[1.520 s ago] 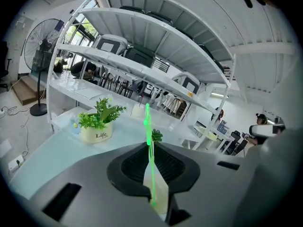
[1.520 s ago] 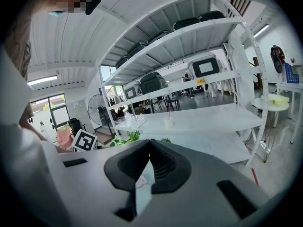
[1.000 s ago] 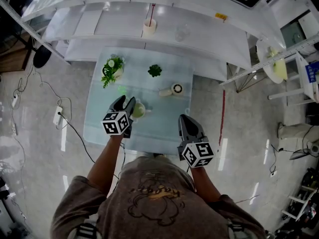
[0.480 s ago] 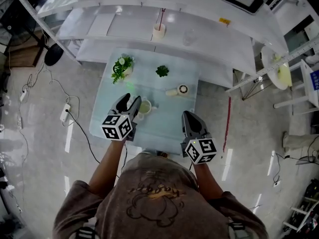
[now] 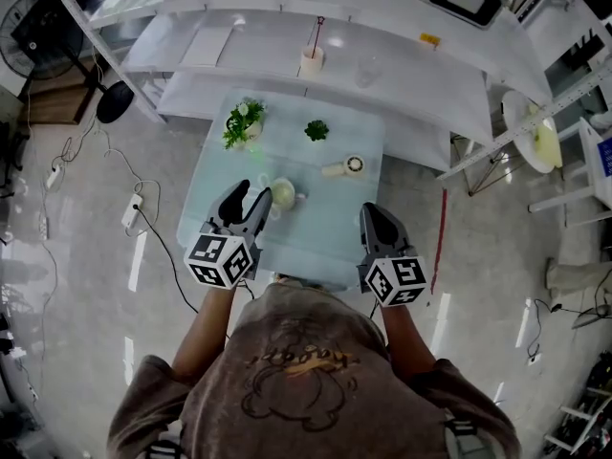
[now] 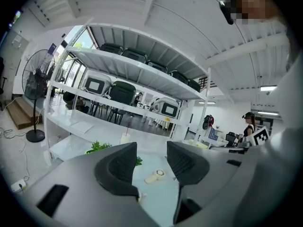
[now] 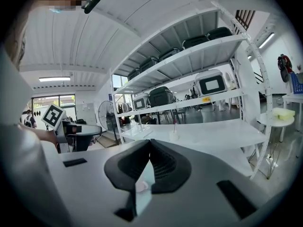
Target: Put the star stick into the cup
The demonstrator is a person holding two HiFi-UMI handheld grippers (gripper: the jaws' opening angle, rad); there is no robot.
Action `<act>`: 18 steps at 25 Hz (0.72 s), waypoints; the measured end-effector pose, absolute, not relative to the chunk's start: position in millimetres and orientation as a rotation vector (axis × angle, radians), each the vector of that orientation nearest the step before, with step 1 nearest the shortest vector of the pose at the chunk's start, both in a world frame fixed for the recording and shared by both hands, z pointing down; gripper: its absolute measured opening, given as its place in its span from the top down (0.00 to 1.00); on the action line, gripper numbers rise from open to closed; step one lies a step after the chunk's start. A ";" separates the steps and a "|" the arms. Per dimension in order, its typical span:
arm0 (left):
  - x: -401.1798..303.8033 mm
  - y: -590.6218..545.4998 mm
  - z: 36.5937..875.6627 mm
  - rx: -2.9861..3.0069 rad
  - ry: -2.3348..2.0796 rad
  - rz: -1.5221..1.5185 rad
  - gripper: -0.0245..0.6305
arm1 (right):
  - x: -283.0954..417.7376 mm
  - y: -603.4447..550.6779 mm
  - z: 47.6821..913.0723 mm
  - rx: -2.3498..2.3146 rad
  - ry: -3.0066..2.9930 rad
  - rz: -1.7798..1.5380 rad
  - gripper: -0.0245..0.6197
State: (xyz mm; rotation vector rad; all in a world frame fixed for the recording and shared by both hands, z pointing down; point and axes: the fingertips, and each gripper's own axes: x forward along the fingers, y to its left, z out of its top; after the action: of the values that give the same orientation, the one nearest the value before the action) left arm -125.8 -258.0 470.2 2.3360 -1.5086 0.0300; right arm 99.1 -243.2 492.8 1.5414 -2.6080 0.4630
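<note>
A thin red stick [image 5: 319,32] stands in a white cup [image 5: 312,60] on the long white shelf behind the table; both also show in the right gripper view, stick [image 7: 175,124] and white cup [image 7: 174,135]. A pale cup [image 5: 282,194] sits on the glass table [image 5: 325,232]. My left gripper [image 5: 249,195] is open just left of this pale cup, holding nothing; its jaws [image 6: 151,157] stand apart and hide most of that cup. My right gripper [image 5: 375,210] hovers over the table's right front, shut and empty [image 7: 150,143].
On the table stand a leafy potted plant [image 5: 243,122], a small green plant [image 5: 316,130] and a white round-headed gadget [image 5: 346,167]. A clear glass [image 5: 367,70] stands on the shelf. Cables [image 5: 134,213] lie on the floor at left. A metal rack [image 5: 535,113] stands at right.
The head view has shifted, so the table sits higher and further right in frame. My left gripper has drawn back a little from the pale cup. The right gripper stays shut.
</note>
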 end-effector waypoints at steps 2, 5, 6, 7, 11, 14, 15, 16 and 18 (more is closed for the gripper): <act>-123.4 -247.6 466.5 2.354 -1.520 0.036 0.64 | 102.3 -238.1 490.4 1.545 -2.610 0.448 0.96; -121.3 -237.8 464.7 2.362 -1.536 0.038 0.65 | 105.6 -233.7 487.5 1.551 -2.610 0.429 0.96; -121.1 -235.7 464.4 2.361 -1.545 0.036 0.65 | 106.6 -233.0 487.1 1.551 -2.610 0.425 0.95; -120.9 -233.8 464.3 2.361 -1.554 0.036 0.67 | 107.6 -232.3 487.2 1.551 -2.610 0.423 0.96; -117.5 -227.1 464.0 2.378 -1.575 0.041 0.81 | 112.0 -231.1 488.4 1.551 -2.609 0.420 0.96; -114.8 -224.6 465.4 2.384 -1.583 0.045 0.87 | 114.4 -231.5 489.1 1.548 -2.611 0.417 0.96; -114.3 -223.6 466.5 2.382 -1.585 0.043 0.90 | 115.1 -231.3 489.6 1.546 -2.612 0.416 0.96; -113.6 -222.7 467.6 2.379 -1.585 0.040 0.91 | 115.7 -231.1 490.3 1.545 -2.612 0.416 0.96; -112.0 -221.6 469.7 2.372 -1.578 0.037 0.93 | 116.4 -231.0 491.4 1.541 -2.612 0.416 0.96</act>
State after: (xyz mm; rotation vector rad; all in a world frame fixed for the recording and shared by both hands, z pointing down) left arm -112.0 -221.6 469.7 2.3721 -1.5776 0.0371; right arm 116.4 -231.0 491.4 1.5406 -2.6123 0.4161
